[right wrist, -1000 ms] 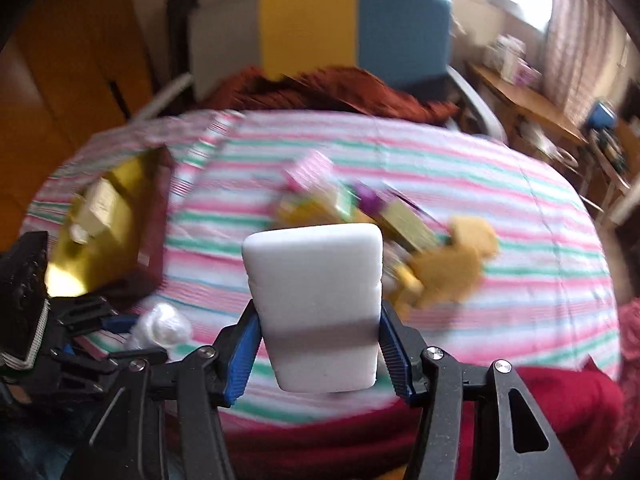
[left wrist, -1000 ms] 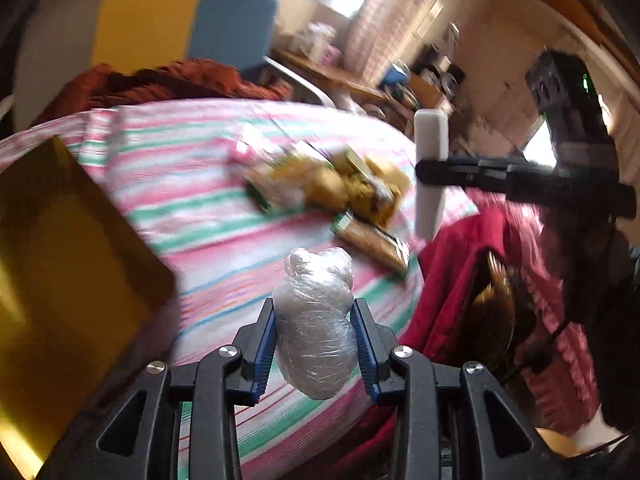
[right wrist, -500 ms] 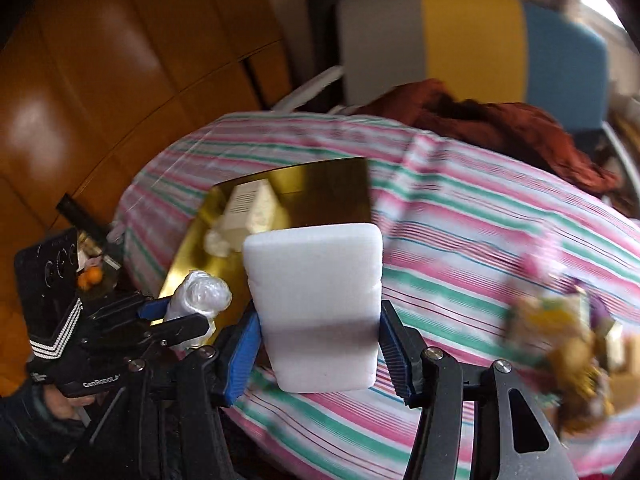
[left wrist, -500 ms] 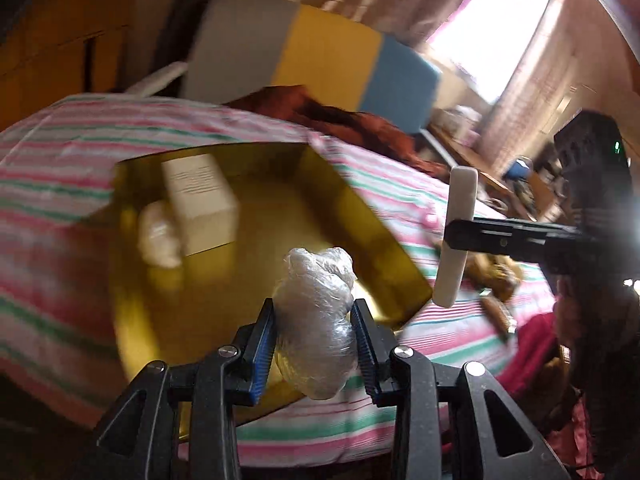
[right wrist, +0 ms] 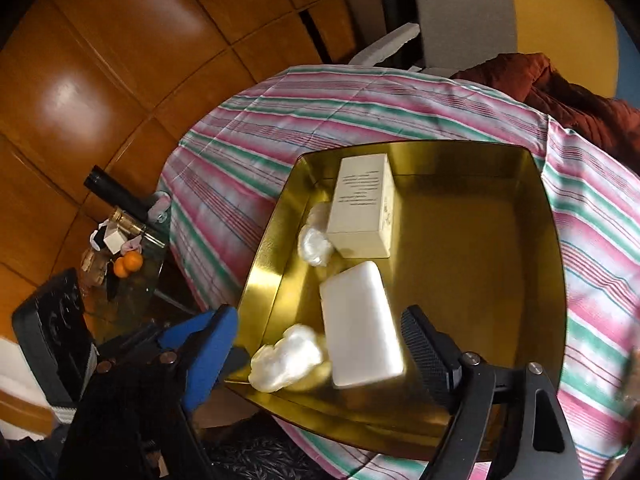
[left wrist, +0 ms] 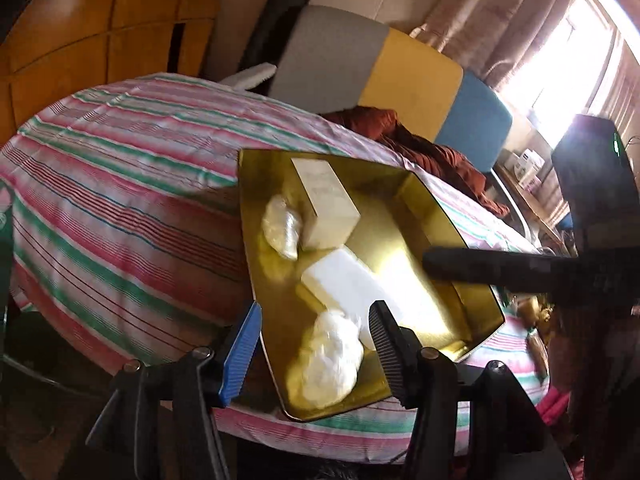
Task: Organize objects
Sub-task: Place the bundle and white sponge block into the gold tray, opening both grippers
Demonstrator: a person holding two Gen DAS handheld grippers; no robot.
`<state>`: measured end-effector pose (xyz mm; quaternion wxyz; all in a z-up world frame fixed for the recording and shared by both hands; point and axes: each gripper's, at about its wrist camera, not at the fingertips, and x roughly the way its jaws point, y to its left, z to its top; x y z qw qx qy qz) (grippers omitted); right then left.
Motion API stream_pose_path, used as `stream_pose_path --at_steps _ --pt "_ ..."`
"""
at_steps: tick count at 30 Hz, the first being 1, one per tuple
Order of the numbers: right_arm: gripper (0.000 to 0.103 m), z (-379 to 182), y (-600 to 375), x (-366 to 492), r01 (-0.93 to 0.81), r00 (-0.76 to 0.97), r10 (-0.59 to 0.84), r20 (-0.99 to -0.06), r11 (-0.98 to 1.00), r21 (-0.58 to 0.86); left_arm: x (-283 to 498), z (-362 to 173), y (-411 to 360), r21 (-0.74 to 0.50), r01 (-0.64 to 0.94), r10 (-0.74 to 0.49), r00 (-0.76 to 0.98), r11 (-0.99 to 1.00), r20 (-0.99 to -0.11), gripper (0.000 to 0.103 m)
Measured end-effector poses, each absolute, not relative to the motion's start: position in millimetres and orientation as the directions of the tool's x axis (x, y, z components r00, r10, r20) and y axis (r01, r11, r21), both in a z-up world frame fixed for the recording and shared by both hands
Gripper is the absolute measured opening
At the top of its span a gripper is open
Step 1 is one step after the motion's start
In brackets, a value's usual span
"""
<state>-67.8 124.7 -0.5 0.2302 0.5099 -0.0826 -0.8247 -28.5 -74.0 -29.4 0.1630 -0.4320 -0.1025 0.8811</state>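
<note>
Between the left gripper's (left wrist: 314,344) jaws, the plastic-wrapped bundle (left wrist: 330,362) that was clamped there a second ago now lies loose on the floor of the gold tray (left wrist: 456,220), the blue pad and the black pad standing clear of it on either side and opening. Ahead of the right gripper's (right wrist: 320,344) jaws the same has happened: the white block (right wrist: 360,324) they pinched half a second ago rests flat in the tray, just in front of and partly between the spreading pads, with no pad pressing on it. Both jaws are therefore released and empty. Beyond the two dropped things, farther from the jaws, a cream carton (right wrist: 364,204) and a second wrapped bundle (right wrist: 314,244) sit against the tray's far corner. The tray itself rests on the striped tabletop (left wrist: 120,184). My reading is that this pair of deliveries is done, and both grippers are free to go back for more
</note>
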Motion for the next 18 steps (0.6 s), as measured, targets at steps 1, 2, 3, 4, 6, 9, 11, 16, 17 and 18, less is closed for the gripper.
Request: stream_pose_path --at_steps 1,2,3,4,6,9,11,16,17,18 --pt "0.085 -2.2 125.1 -64.2 0.29 -0.377 -0.456 -0.806 -0.885 0.364 -28.7 -27.6 -74.1 -0.316 -0.195 0.369 -0.58 -0.929 -0.727 0.057" --pt "0.085 -3.0 125.9 -61.2 0.286 -0.382 -0.448 -0.808 -0.889 0.357 -29.0 -25.5 -73.4 -0.306 -0.19 0.358 -0.587 -0.933 -0.726 0.057" --pt "0.087 -3.7 127.1 -57.0 0.28 -0.392 -0.435 -0.81 -0.896 0.346 -29.7 -23.6 -71.9 -0.296 -0.187 0.348 -0.593 -0.937 -0.726 0.057" --pt "0.088 -2.9 127.6 -54.0 0.274 -0.402 -0.424 -0.812 -0.902 0.335 -29.6 -21.9 -70.7 -0.287 -0.185 0.34 -0.598 -0.94 -0.726 0.057" --pt "0.093 -1.1 129.7 -46.1 0.264 -0.436 -0.392 -0.81 -0.916 0.301 -29.3 -18.1 -68.4 -0.264 -0.175 0.315 -0.612 -0.948 -0.725 0.057" --pt "0.099 3.1 129.4 -36.3 0.26 -0.498 -0.326 -0.803 -0.94 0.22 -26.2 -11.2 -66.5 -0.226 -0.157 0.273 -0.638 -0.961 -0.72 0.057" --pt "0.103 6.3 126.3 -27.2 0.253 -0.562 -0.251 -0.788 -0.959 0.126 -24.4 -6.9 -65.1 -0.189 -0.137 0.232 -0.657 -0.972 -0.717 0.057" --pt "0.103 12.0 119.9 -6.3 0.181 -0.733 -0.044 -0.679 -0.975 -0.132 -17.1 4.7 -61.4 -0.118 -0.121 0.169 -0.708 -0.986 -0.685 0.057" --pt "0.103 13.3 120.8 -2.9 0.153 -0.76 -0.008 -0.65 -0.974 -0.168 -16.2 6.6 -60.7 -0.119 -0.127 0.174 -0.711 -0.985 -0.681 0.057" --pt "0.103 14.2 122.9 -1.6 0.118 -0.771 0.032 -0.636 -0.974 -0.191 -15.4 8.0 -59.5 -0.118 -0.131 0.177 -0.713 -0.984 -0.679 0.057"
